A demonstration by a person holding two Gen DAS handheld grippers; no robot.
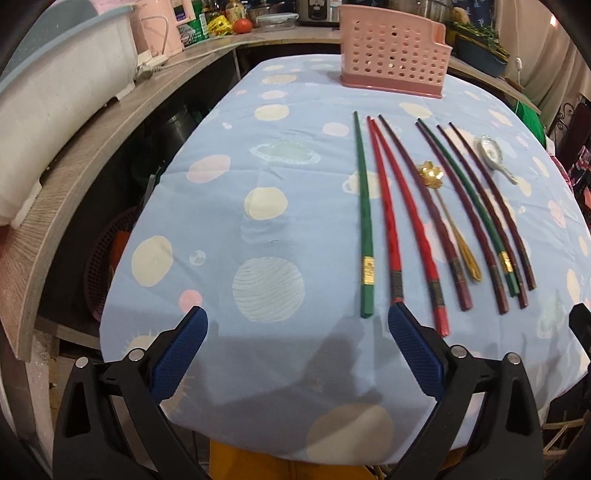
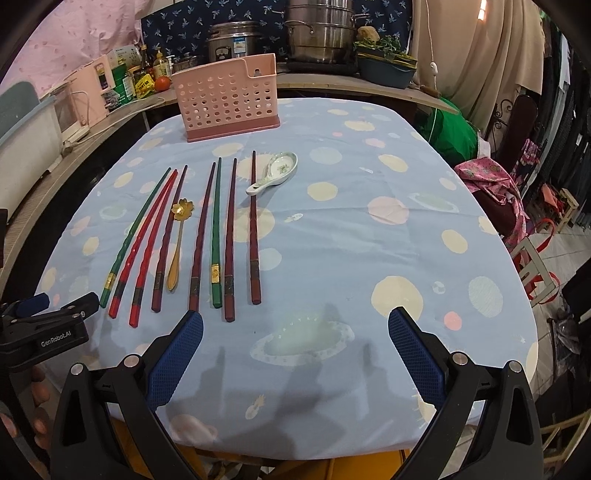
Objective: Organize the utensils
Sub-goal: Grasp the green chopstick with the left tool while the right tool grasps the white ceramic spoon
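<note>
Your table (image 2: 369, 258) spreads bare cloth across the frame's right half. The pink holder (image 2: 229, 101) sits upper centre by the far edge, chopsticks (image 2: 207, 236) left of centre. Your left gripper (image 1: 297, 334) and right gripper (image 2: 295, 338) hold their fingers released over the near edge.

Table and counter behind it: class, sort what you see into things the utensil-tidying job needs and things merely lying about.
For the job: chopsticks, gold spoon, china spoon, pink holder.

Lying about: tomato, steel pots, bottles, planter, pink cloth.
</note>
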